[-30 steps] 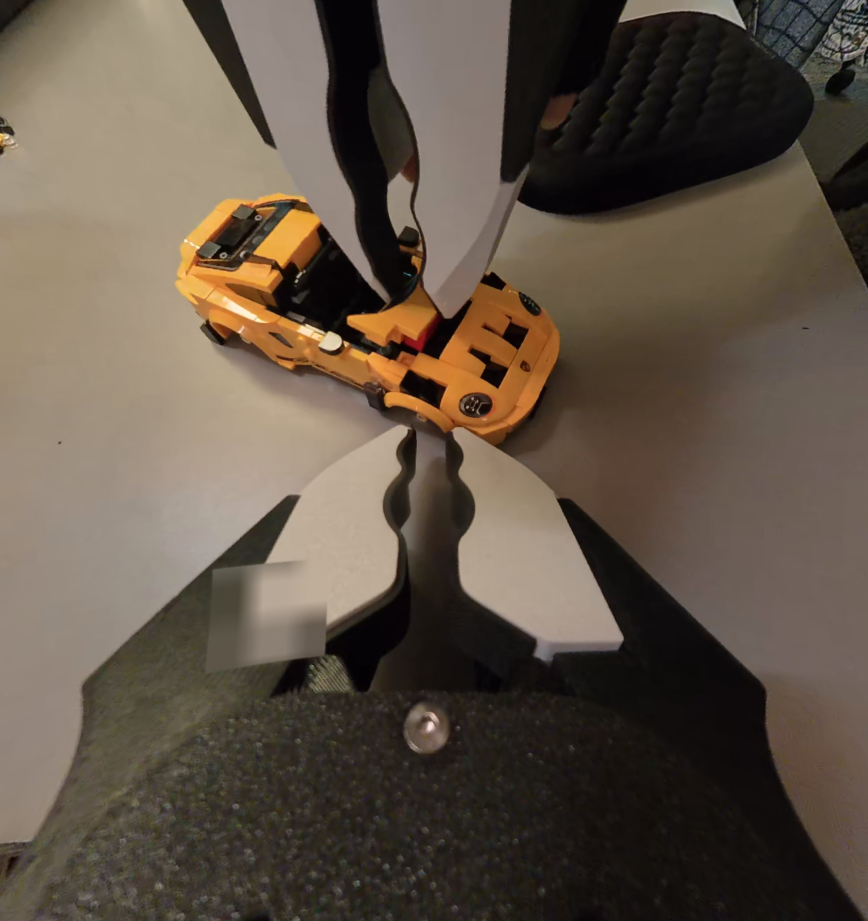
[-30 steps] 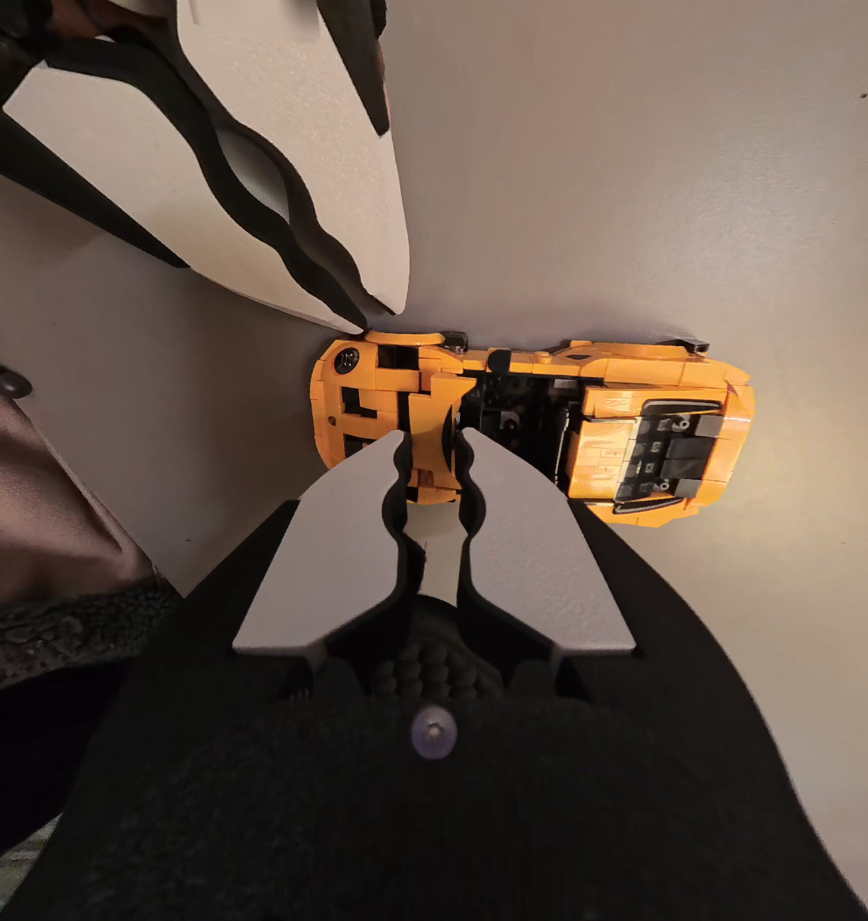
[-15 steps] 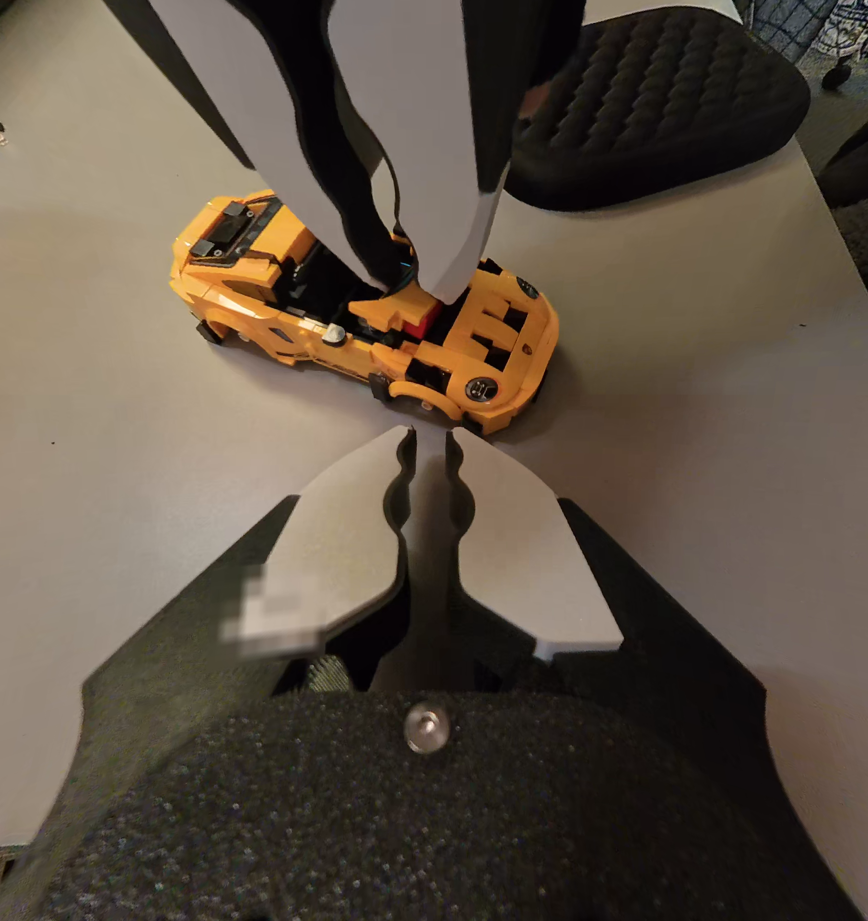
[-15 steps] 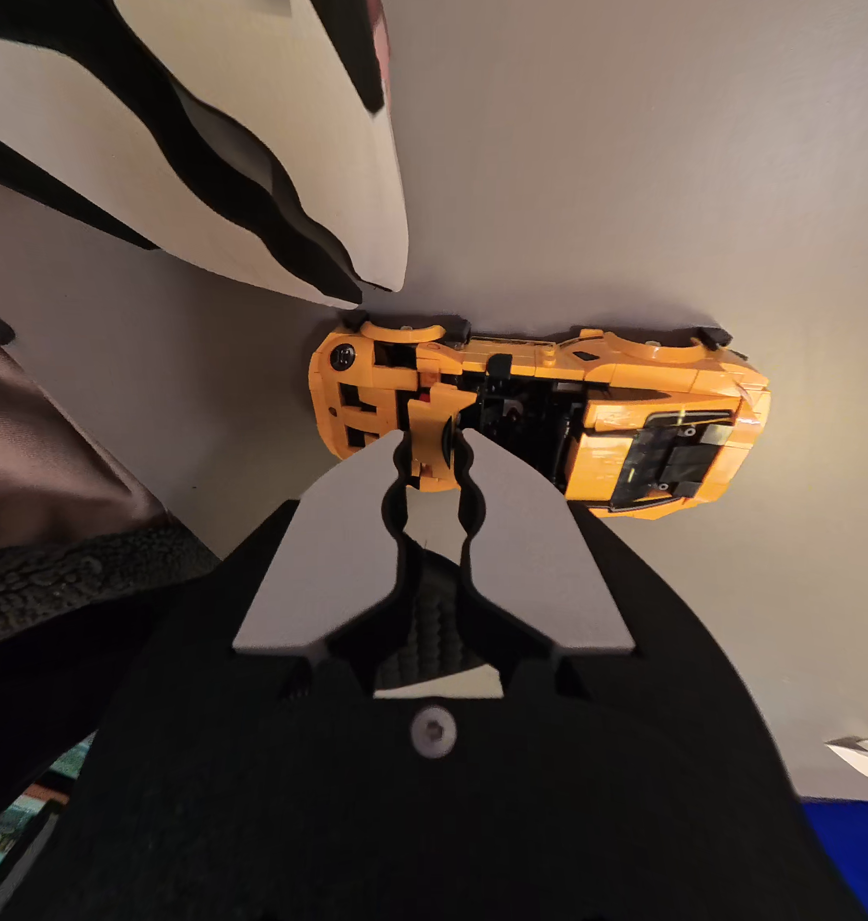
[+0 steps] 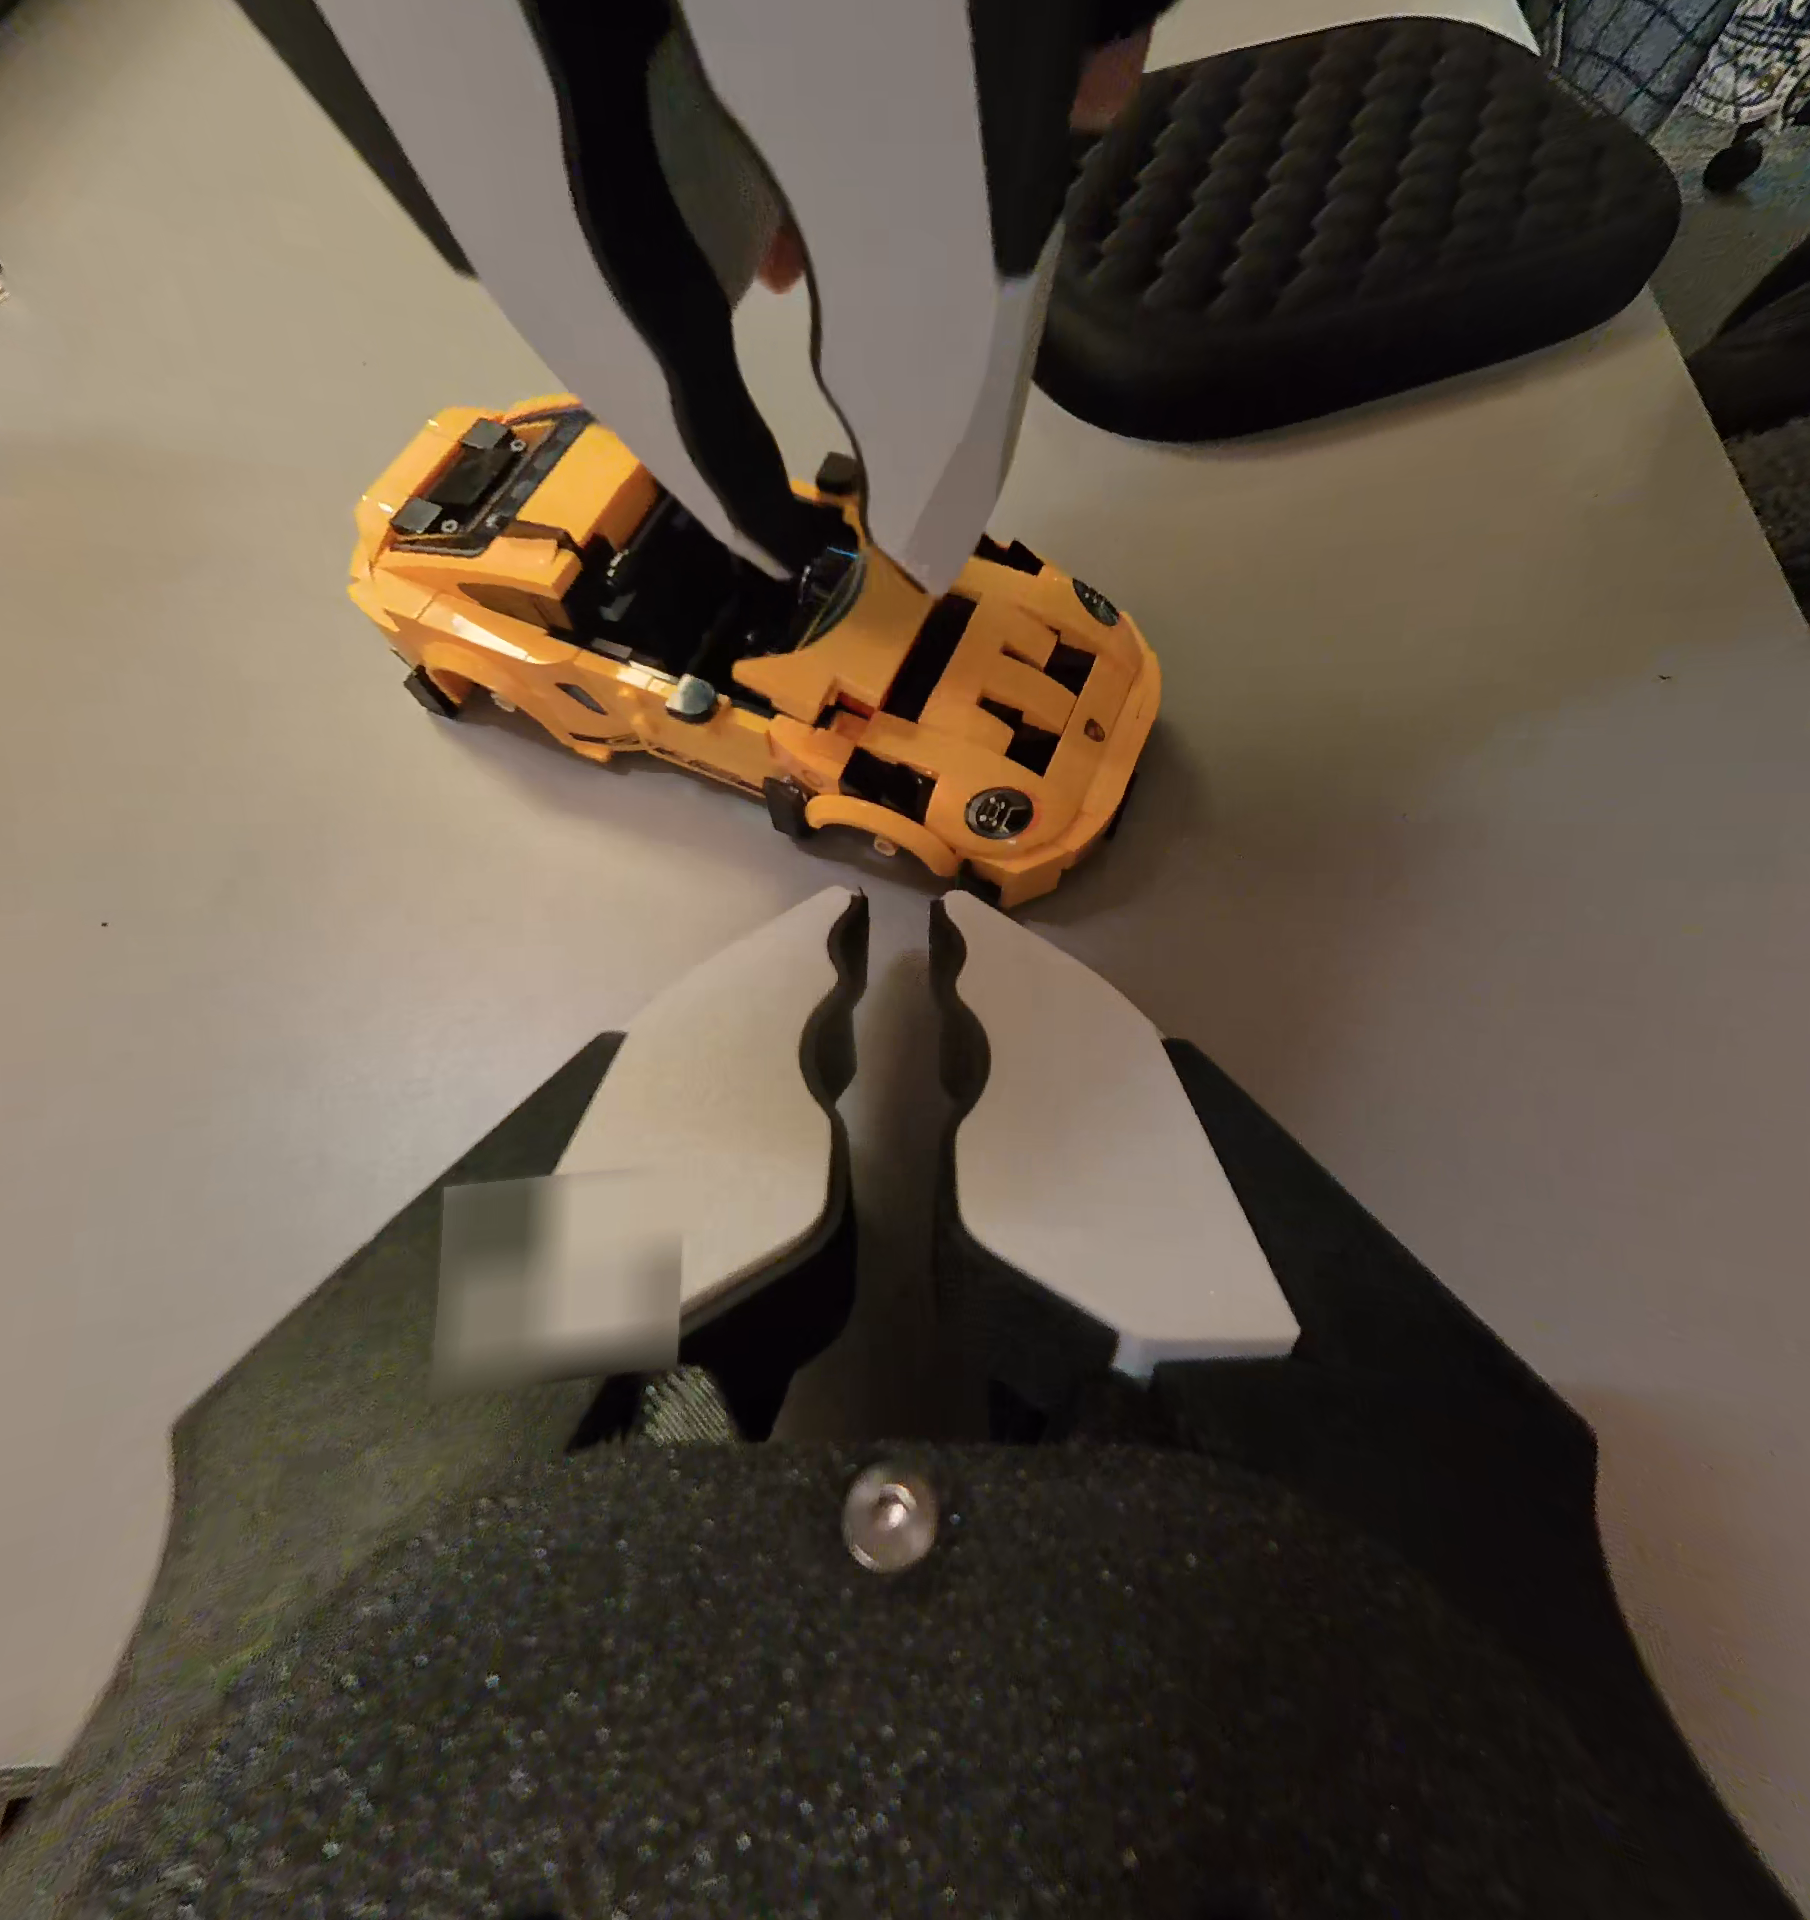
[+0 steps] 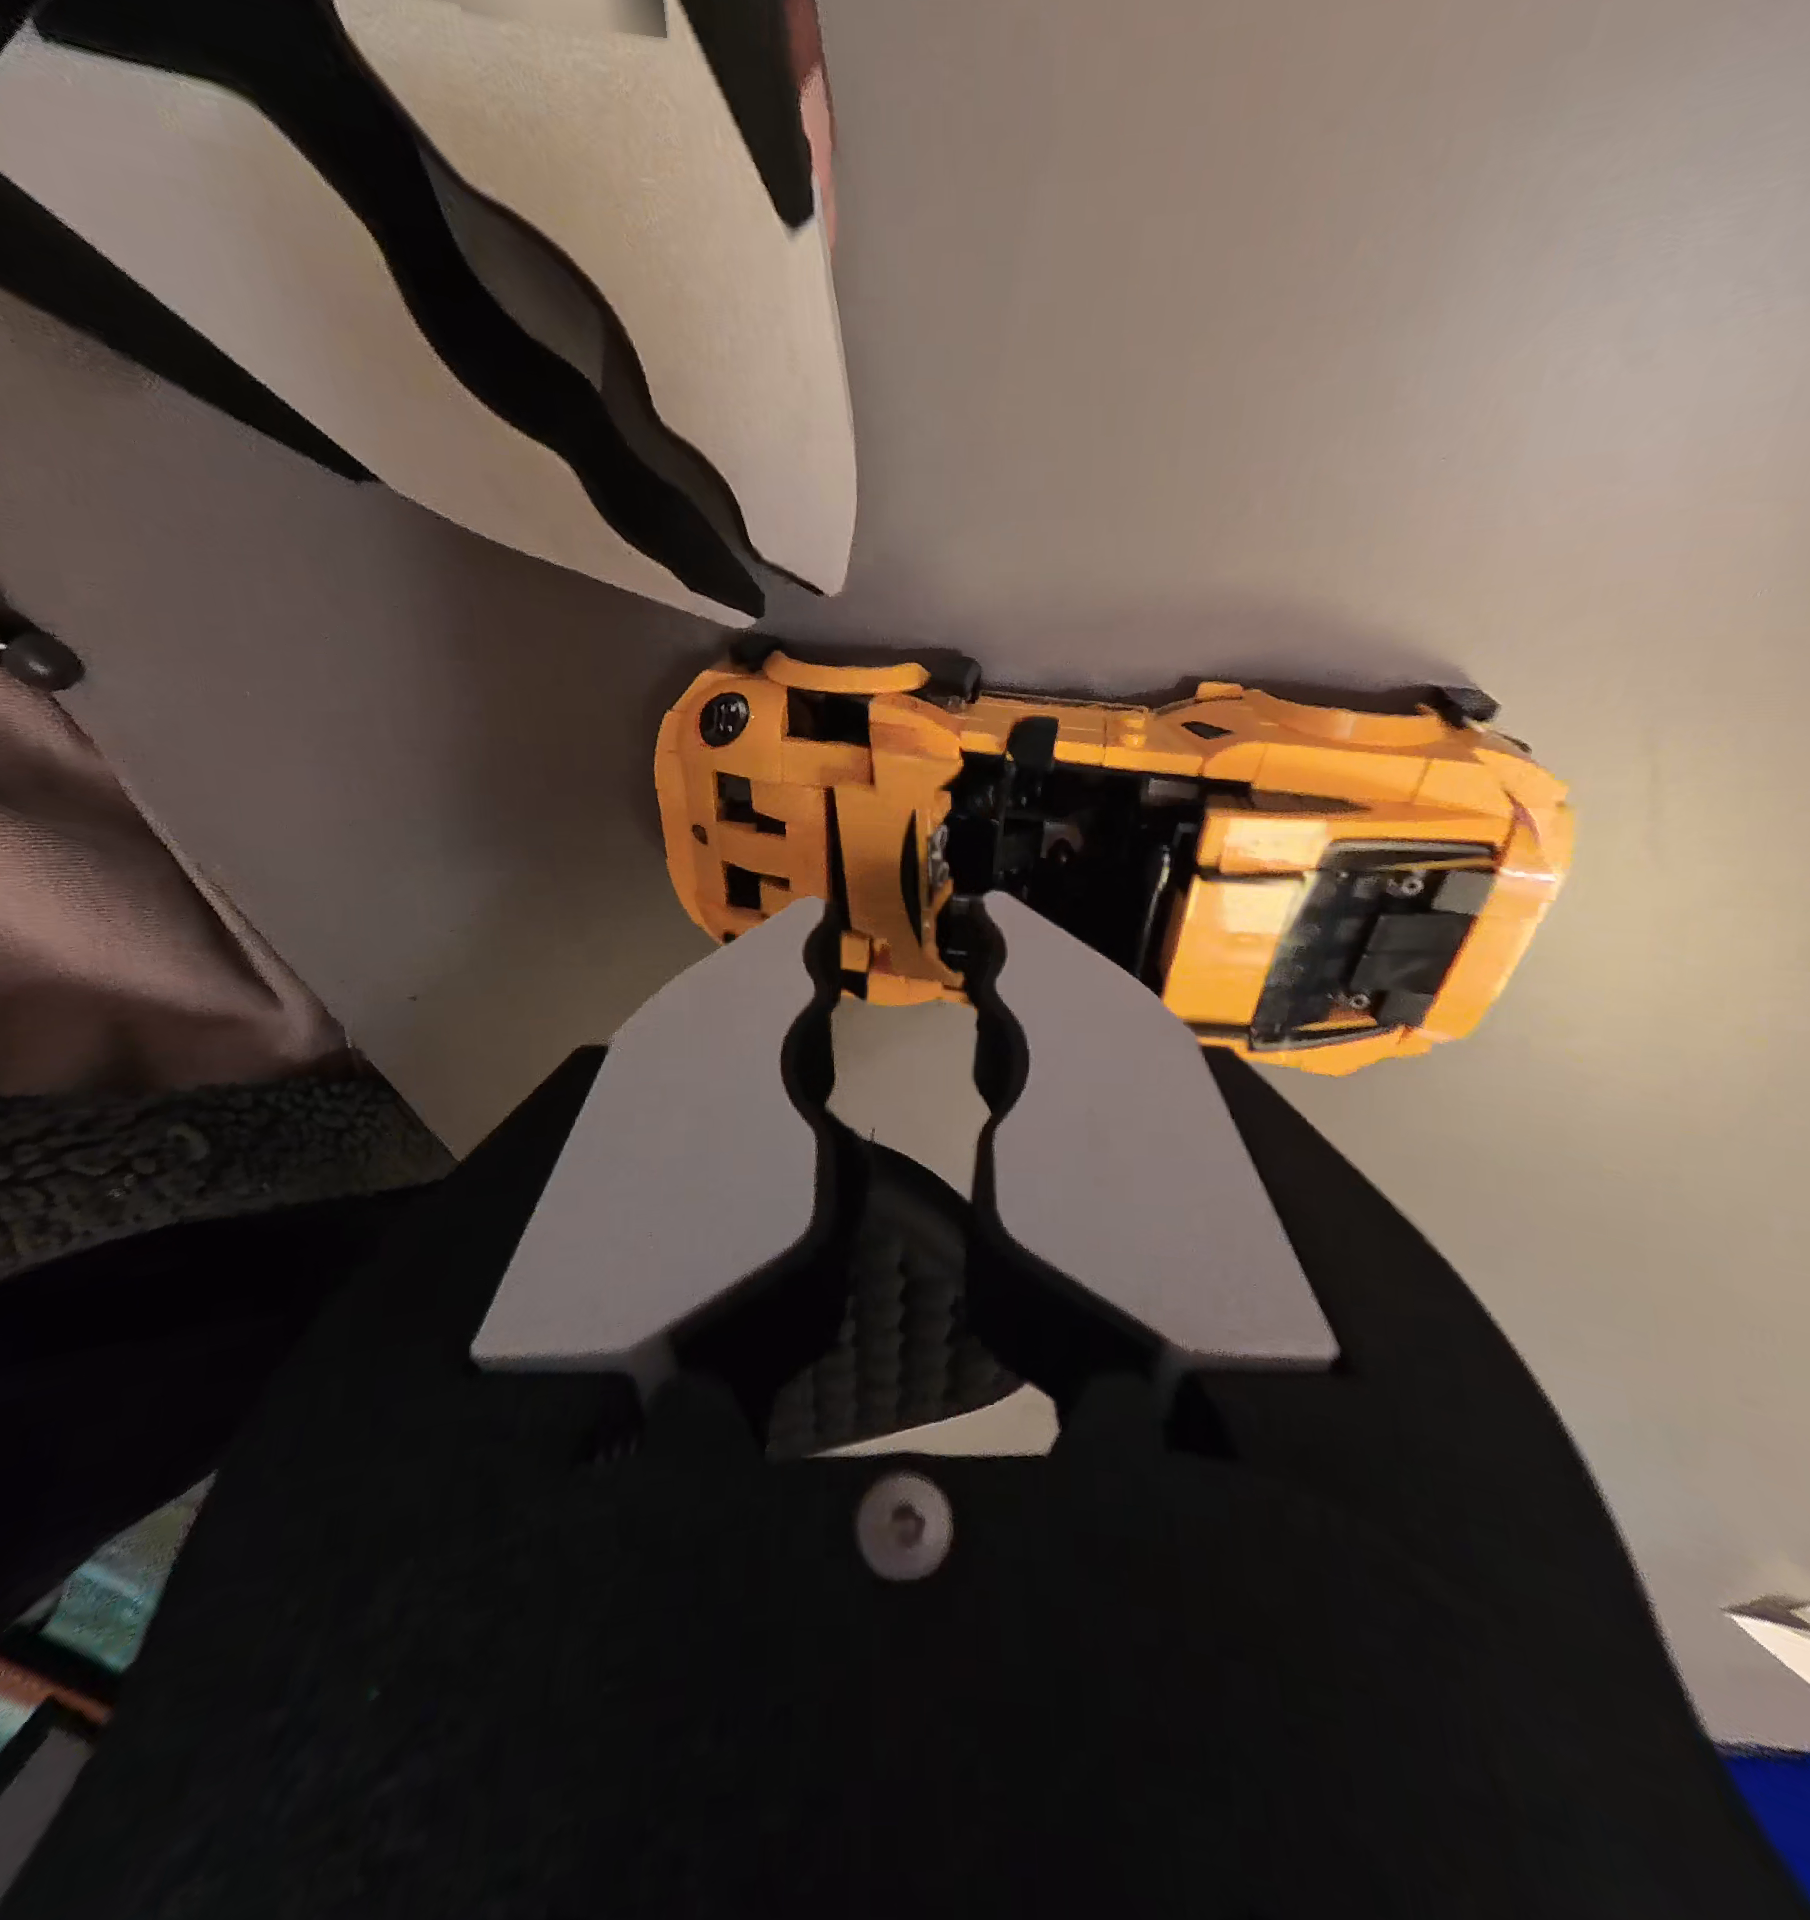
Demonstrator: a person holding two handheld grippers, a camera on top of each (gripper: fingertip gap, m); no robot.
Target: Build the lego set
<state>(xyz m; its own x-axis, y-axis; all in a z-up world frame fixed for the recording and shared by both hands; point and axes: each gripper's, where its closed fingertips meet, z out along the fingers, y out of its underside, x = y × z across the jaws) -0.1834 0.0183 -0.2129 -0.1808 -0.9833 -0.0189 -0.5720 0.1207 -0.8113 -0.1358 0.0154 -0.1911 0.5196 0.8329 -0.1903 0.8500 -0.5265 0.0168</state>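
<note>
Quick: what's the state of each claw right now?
Left claw: slightly open, empty, beside the lego car.
Right claw: astride the car's orange hood piece; grip cannot be told.

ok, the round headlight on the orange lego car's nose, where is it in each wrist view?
Left wrist view: headlight right of centre, just above the left gripper.
Right wrist view: headlight left of centre, at the car's left end, under the left gripper's tips.
Shared landmark: the open black cockpit.

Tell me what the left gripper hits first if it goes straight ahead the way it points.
Most likely the front corner of the orange lego car, just beyond the left gripper tips; depth is uncertain.
</note>
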